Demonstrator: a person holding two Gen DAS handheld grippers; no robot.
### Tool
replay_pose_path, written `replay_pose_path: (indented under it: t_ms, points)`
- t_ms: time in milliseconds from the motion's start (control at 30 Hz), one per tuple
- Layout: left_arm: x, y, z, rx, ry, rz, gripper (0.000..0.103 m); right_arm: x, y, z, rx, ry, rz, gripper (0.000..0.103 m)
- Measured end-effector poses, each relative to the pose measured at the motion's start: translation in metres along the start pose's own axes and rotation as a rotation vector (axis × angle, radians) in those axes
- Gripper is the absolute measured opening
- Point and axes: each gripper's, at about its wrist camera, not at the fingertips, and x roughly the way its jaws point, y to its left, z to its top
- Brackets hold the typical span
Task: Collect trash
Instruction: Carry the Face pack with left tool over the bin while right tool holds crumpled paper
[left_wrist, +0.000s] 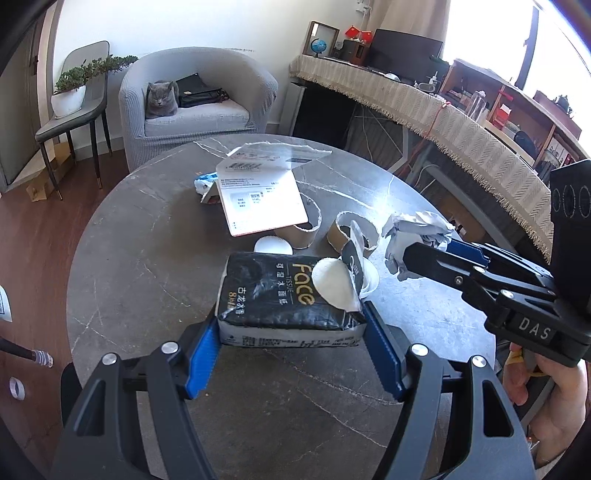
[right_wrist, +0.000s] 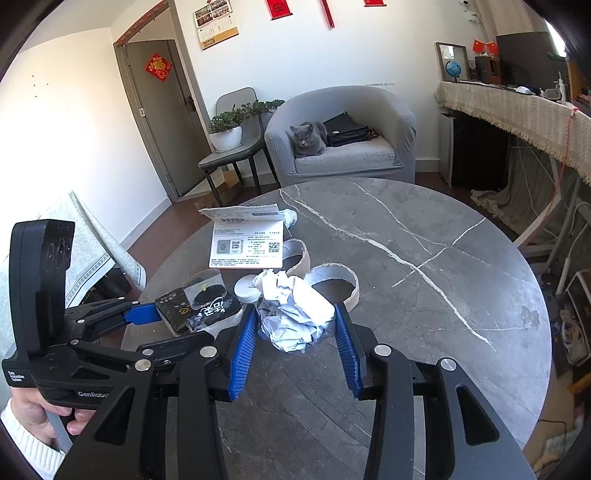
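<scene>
Left wrist view: the left gripper (left_wrist: 290, 334) clamped a black tissue pack (left_wrist: 284, 295) above the round table (left_wrist: 147, 258), its peeled flap (left_wrist: 334, 286) curling up. Right wrist view: the right gripper (right_wrist: 293, 328) squeezed a crumpled paper wad (right_wrist: 295, 310). Collection looked barely begun, with a torn envelope (right_wrist: 247, 243), two cardboard rings (right_wrist: 334, 282) and a white cap (right_wrist: 246, 289) left on the table; no bin was visible.

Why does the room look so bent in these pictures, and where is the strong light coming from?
Left wrist view: a fisheye lens bows the cloth-covered counter into a curve, the corners go black, and the window at upper right is blown out white, putting glare on the marble table. Right wrist view: the same bending curves the door, lighting is more even, and everything stays sharp.
</scene>
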Motion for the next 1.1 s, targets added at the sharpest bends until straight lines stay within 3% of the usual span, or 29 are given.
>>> replay_pose_path:
  t_ms: [433,1100]
  points:
    - [-0.032,0.034,-0.003,-0.034,-0.039,0.024,0.074,0.025,0.038,0.005,-0.04,0.026,0.043,0.042]
    - [-0.094,0.14,-0.029,-0.158,-0.082,0.177,0.074,0.07,0.133,0.011,-0.173,0.065,0.186,0.042]
